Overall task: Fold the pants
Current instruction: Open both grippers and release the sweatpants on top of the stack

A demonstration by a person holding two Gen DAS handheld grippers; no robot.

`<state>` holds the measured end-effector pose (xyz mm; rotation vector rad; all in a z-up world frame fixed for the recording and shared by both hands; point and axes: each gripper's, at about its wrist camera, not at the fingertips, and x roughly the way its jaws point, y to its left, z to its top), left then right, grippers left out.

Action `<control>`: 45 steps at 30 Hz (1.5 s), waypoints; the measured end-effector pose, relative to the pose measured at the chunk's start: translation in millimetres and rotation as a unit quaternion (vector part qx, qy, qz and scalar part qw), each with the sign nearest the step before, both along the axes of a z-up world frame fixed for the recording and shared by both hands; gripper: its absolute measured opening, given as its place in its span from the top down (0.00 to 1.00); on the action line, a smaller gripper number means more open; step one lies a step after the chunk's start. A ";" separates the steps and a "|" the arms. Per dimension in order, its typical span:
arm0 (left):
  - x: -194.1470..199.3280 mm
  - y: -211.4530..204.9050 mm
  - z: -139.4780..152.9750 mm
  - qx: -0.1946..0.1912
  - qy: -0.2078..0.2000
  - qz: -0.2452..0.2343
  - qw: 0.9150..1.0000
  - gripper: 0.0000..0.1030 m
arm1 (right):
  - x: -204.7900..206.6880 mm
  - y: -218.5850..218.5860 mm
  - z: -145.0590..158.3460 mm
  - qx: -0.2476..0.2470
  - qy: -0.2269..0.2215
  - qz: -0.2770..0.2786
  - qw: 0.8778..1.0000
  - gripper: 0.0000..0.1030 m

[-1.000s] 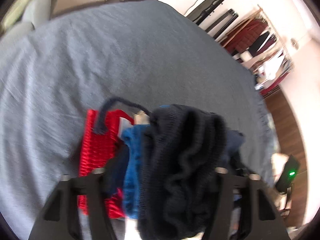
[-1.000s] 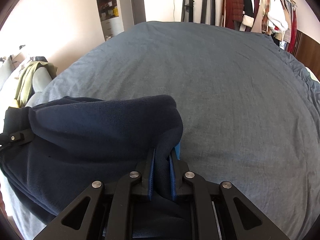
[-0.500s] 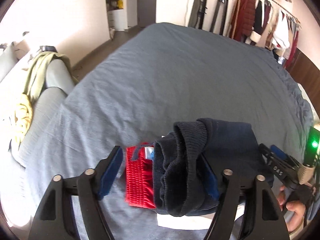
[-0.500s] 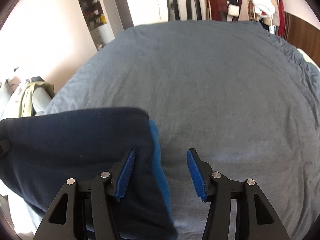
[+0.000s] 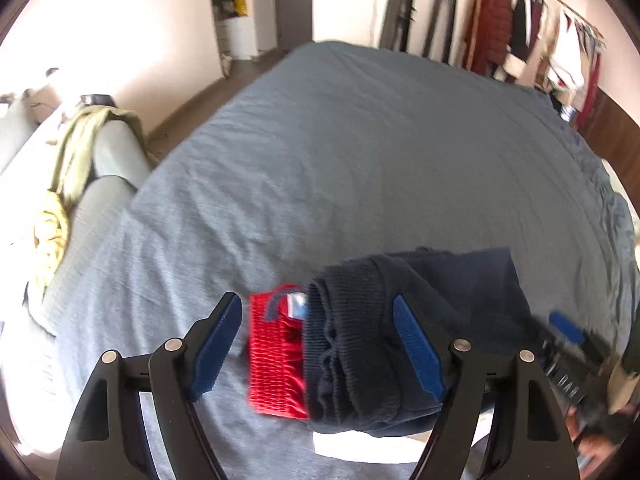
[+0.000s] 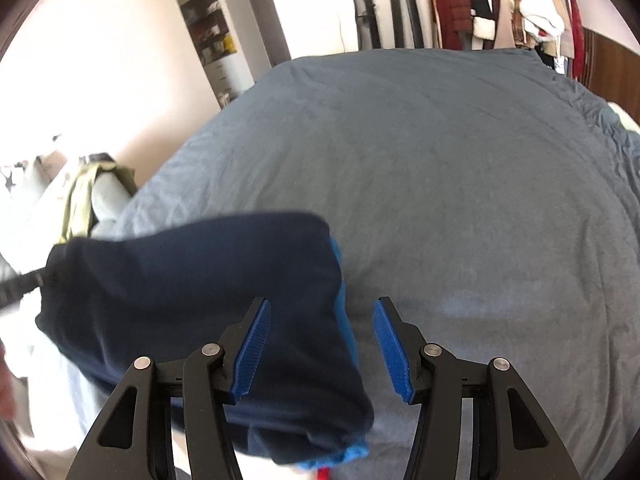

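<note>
Bedding point(image 5: 360, 152) of grey fills both frames, navy pants point(image 5: 420, 320) lie folded at lower centre atop a stack beside a red knit point(image 5: 276, 356), and left gripper point(image 5: 316, 344) and right gripper point(image 6: 320, 344), jaws just opened, stand spread and empty; folding appears complete.

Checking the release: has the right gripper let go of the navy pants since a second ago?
Yes. The right gripper was clamped on the navy pants; its fingers have just opened, and the pants lie on the bed.
</note>
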<state>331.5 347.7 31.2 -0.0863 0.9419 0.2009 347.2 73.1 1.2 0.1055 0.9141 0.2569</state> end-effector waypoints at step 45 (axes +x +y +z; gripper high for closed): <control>-28.0 -43.7 -17.4 0.072 -0.052 -0.044 0.995 0.46 | 71.3 -29.6 -25.3 0.005 0.016 -0.008 1.000 0.87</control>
